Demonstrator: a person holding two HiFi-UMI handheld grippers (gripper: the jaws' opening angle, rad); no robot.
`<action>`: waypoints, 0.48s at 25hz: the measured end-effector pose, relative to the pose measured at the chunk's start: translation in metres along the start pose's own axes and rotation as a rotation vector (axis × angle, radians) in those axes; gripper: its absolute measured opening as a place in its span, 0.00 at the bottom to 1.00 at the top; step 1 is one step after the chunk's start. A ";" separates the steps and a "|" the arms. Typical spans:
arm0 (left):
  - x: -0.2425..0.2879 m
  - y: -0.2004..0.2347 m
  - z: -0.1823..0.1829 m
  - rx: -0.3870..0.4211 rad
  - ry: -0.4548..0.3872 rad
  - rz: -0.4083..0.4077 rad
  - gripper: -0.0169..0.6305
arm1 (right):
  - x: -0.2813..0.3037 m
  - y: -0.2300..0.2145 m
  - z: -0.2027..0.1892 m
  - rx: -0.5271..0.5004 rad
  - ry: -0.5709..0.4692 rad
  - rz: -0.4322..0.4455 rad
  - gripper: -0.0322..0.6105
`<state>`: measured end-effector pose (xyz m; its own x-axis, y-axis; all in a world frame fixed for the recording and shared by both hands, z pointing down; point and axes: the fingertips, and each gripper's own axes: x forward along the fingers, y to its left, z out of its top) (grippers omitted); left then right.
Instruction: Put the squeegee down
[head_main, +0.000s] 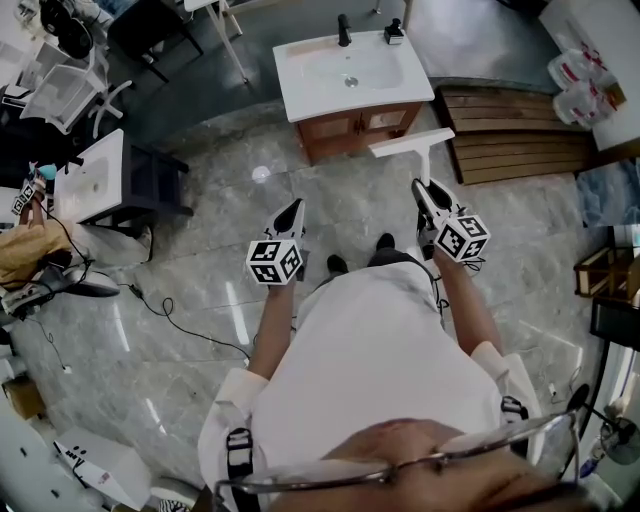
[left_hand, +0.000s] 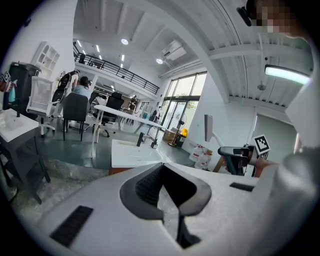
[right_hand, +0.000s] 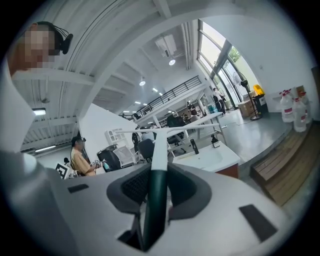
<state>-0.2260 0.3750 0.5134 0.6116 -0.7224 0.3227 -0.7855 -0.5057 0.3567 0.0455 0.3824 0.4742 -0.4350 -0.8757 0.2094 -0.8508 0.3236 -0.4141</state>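
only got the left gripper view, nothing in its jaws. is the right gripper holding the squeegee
observer: Yes. The right gripper is shut on the white T-shaped squeegee, gripping its dark green handle.
operator: where's the blade end
observer: In the head view it points away from the person, near the front right corner of the white sink on a wooden cabinet.
operator: what's past that corner
observer: A slatted wooden platform lies to the right of that cabinet.

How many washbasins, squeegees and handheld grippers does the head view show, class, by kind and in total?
Washbasins: 2
Squeegee: 1
Grippers: 2
Total: 5
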 end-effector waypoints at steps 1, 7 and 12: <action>-0.001 0.000 -0.001 -0.001 0.001 -0.002 0.03 | -0.001 0.002 -0.001 0.001 -0.001 -0.005 0.21; 0.001 -0.006 -0.008 -0.006 0.021 -0.025 0.03 | -0.010 0.003 -0.013 0.007 0.020 -0.033 0.21; 0.016 -0.004 -0.009 -0.011 0.033 -0.024 0.03 | -0.003 -0.009 -0.012 0.018 0.031 -0.037 0.21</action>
<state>-0.2123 0.3701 0.5249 0.6335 -0.6936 0.3429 -0.7694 -0.5177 0.3742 0.0508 0.3862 0.4878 -0.4127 -0.8754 0.2516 -0.8611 0.2848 -0.4213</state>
